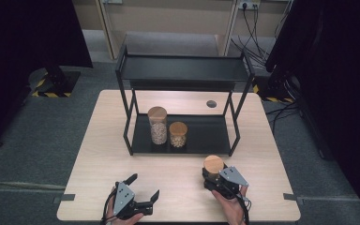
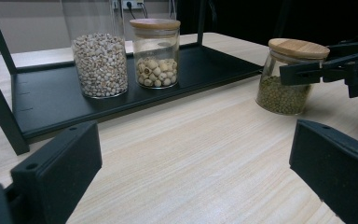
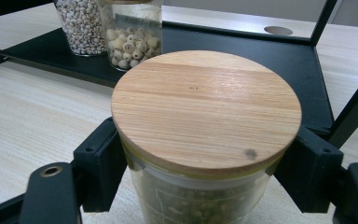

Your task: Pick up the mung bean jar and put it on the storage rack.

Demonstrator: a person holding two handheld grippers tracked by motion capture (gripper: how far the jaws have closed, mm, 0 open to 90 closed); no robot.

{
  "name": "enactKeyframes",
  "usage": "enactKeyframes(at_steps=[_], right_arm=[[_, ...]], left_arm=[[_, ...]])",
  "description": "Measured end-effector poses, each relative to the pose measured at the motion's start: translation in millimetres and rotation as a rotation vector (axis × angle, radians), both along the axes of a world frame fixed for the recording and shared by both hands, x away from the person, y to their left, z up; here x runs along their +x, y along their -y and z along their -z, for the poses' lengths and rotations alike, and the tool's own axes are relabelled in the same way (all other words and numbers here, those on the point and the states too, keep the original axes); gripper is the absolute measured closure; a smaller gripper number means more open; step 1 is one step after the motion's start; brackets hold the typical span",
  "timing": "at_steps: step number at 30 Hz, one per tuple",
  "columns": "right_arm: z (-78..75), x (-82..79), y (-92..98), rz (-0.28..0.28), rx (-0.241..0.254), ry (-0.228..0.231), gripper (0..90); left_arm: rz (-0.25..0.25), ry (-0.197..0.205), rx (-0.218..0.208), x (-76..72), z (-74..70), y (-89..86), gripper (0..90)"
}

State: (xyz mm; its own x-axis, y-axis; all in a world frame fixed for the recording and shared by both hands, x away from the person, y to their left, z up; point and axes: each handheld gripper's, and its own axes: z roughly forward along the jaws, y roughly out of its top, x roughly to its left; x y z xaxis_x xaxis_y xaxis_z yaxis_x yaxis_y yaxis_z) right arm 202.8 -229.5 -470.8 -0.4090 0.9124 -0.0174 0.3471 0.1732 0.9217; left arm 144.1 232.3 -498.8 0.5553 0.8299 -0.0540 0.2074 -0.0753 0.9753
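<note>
Jar (image 3: 200, 154): clear glass, round pale wooden lid, filled partway with small green grains; standing upright on the table (image 1: 98, 154), just in front of the rack's (image 1: 183, 136) right front corner.
Right gripper (image 1: 214, 180): closed on the jar just under the lid, one pad pressing each side of the glass.
Left gripper (image 1: 145, 187): lying low near the table's front edge, well apart from the jar; jaws spread wide, gripping nothing.
Rack: black, two-tiered, sitting mid-table.
Tall jar (image 1: 158, 125): standing on the lower tier, holding small whitish grains.
Short jar (image 1: 178, 135): standing just beside the tall jar, holding larger pale round seeds.
</note>
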Motion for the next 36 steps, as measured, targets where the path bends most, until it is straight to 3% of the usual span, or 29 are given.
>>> enactKeyframes(at_steps=[9,22,36], right_arm=[[-6.6,2.7,-3.4,-0.023,0.011,0.029,25.2],[-24.8,27.9,-24.9,-0.036,0.026,0.073,25.2],[-28.8,50.0,-38.5,-0.006,0.019,0.081,25.3]], left_arm=[[0.001,-0.004,0.001,0.5,0.3,0.3,1.6],[0.006,-0.008,-0.001,0.8,0.4,-0.2,1.6],[0.009,-0.004,0.0,0.8,0.5,0.0,1.6]])
